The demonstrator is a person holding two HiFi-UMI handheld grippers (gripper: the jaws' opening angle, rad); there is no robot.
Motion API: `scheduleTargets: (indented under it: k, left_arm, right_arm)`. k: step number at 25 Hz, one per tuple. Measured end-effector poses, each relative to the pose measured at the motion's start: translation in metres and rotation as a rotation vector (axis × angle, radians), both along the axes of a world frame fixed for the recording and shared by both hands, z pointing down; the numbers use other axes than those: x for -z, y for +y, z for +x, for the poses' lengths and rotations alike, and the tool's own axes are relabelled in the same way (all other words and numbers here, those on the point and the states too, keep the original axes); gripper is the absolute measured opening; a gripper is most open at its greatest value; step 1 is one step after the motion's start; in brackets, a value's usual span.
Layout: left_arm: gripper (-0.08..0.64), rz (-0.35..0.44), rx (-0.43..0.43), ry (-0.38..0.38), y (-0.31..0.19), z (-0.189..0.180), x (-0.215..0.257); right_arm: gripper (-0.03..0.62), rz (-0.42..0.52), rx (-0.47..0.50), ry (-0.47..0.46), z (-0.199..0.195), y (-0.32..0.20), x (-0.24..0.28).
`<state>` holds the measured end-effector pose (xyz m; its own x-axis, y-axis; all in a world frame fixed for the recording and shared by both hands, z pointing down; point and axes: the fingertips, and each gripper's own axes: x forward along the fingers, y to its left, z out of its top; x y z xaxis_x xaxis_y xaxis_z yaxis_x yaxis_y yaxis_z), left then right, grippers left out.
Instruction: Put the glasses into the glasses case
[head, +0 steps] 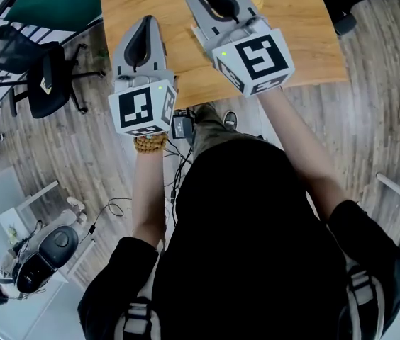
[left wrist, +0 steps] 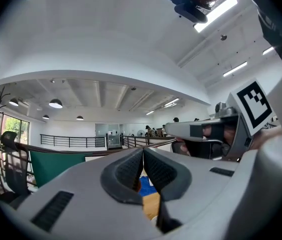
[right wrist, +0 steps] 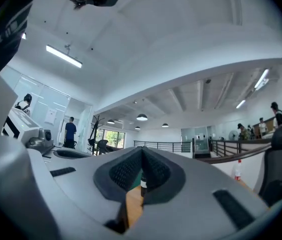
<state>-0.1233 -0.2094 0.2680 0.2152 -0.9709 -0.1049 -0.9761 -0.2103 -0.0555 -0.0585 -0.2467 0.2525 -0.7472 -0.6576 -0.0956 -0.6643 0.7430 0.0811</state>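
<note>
Left gripper (left wrist: 143,151): jaws pressed together, nothing between them. Right gripper (right wrist: 141,151): likewise closed and empty. Both are held over the near edge of the wooden table (head: 292,27), pointing away. Neither glasses nor case can be made out; only a blue item (left wrist: 145,185) shows farther along. Recommendation: tilt down, locate both, and part the jaws before approaching the frame

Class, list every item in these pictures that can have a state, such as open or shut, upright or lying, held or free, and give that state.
left gripper: jaws together, holding nothing.
right gripper: jaws together, holding nothing.
dark bottle: upright on the wooden table, untouched.
office chair: upright, unoccupied.
glasses and glasses case: not made out in any view.
</note>
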Motion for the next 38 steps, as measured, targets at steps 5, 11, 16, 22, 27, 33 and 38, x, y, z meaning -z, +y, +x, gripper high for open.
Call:
scheduleTargets:
  k: [5, 11, 16, 22, 27, 33, 38]
  left_arm:
    - [0.020, 0.028, 0.018, -0.003, 0.004, 0.008, 0.014]
    - [0.020, 0.069, 0.042, -0.004, 0.005, 0.020, 0.021]
    - [0.020, 0.109, 0.083, 0.007, 0.010, 0.021, 0.026]
    - [0.020, 0.103, 0.102, 0.000, 0.012, 0.024, 0.017]
    - [0.020, 0.085, 0.111, 0.000, 0.019, 0.028, 0.002]
    - [0.020, 0.066, 0.111, -0.004, 0.023, 0.034, -0.011]
    - [0.020, 0.055, 0.106, -0.007, 0.025, 0.039, -0.023]
  right_arm:
    - [0.007, 0.162, 0.013, -0.123, 0.006, 0.027, 0.043]
    - [0.006, 0.189, -0.011, -0.124, 0.020, 0.036, 0.043]
    - [0.006, 0.181, -0.030, -0.113, 0.031, 0.036, 0.034]
    - [0.006, 0.198, -0.034, -0.099, 0.042, 0.040, 0.021]
    - [0.006, 0.179, -0.037, -0.095, 0.048, 0.047, 0.006]
    - [0.006, 0.149, -0.047, -0.078, 0.055, 0.050, -0.016]
    - [0.006, 0.121, -0.066, -0.056, 0.061, 0.052, -0.037]
